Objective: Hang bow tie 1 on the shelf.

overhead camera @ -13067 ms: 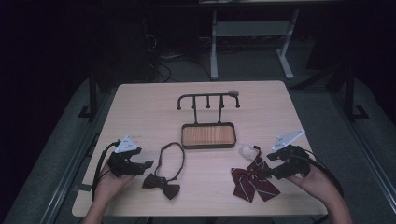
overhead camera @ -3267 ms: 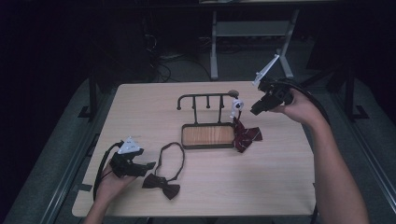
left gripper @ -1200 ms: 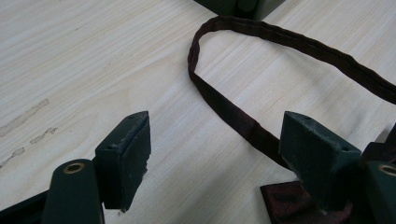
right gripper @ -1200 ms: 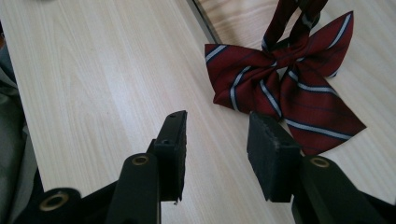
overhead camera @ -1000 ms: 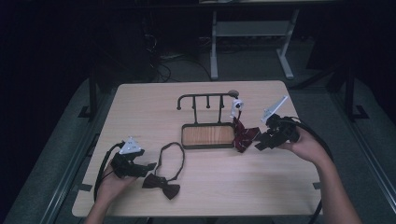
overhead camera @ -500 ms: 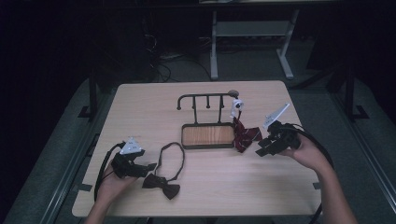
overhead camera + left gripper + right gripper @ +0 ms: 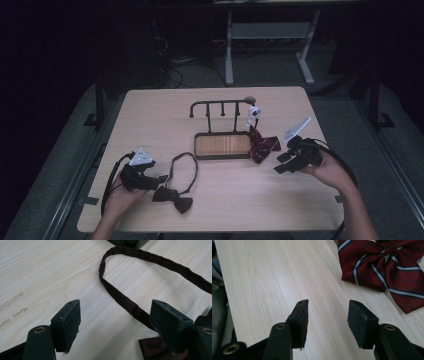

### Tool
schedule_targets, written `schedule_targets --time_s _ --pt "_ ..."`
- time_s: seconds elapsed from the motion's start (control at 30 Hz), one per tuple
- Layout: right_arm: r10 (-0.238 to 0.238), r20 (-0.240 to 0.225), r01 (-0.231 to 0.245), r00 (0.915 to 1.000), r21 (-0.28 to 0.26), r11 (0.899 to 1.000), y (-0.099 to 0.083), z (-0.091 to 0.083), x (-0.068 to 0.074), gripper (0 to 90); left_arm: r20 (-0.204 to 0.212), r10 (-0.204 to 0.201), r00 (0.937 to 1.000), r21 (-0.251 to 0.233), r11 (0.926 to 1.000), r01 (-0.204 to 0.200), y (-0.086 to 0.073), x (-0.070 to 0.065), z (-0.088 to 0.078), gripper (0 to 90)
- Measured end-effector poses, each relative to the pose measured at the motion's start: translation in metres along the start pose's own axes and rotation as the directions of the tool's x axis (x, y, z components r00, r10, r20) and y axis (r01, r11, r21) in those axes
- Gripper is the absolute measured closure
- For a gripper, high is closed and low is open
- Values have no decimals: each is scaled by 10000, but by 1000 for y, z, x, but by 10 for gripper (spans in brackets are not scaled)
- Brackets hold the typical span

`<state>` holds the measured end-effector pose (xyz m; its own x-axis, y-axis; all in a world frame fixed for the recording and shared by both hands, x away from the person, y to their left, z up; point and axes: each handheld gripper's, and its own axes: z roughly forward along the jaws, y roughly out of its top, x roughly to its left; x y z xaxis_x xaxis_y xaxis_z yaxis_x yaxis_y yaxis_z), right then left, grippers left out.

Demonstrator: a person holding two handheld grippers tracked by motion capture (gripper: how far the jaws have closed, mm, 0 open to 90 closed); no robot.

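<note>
1. The striped bow tie (image 7: 263, 145) hangs by its strap from the rack (image 7: 222, 106), already placed.
2. The right gripper (image 7: 290, 161) has its jaws apart, just been opening, nothing between them.
3. The left gripper (image 7: 150, 179) waits with jaws apart astride the dark bow tie (image 7: 172, 196) strap on the counter (image 7: 240, 200), likely next.

Striped red bow tie (image 7: 263, 144) hanging from rack (image 7: 223, 106)
</note>
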<state>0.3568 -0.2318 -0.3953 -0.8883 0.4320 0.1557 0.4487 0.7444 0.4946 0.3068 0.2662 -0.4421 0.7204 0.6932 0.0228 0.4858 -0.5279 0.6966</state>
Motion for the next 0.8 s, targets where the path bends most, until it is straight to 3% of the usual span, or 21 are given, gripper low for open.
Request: schedule_targets --time_s 0.8 --pt "-102 307 110 9995 -269 9996 -15 10 18 463 174 -177 9997 99 9998 175 1 3 1 256"
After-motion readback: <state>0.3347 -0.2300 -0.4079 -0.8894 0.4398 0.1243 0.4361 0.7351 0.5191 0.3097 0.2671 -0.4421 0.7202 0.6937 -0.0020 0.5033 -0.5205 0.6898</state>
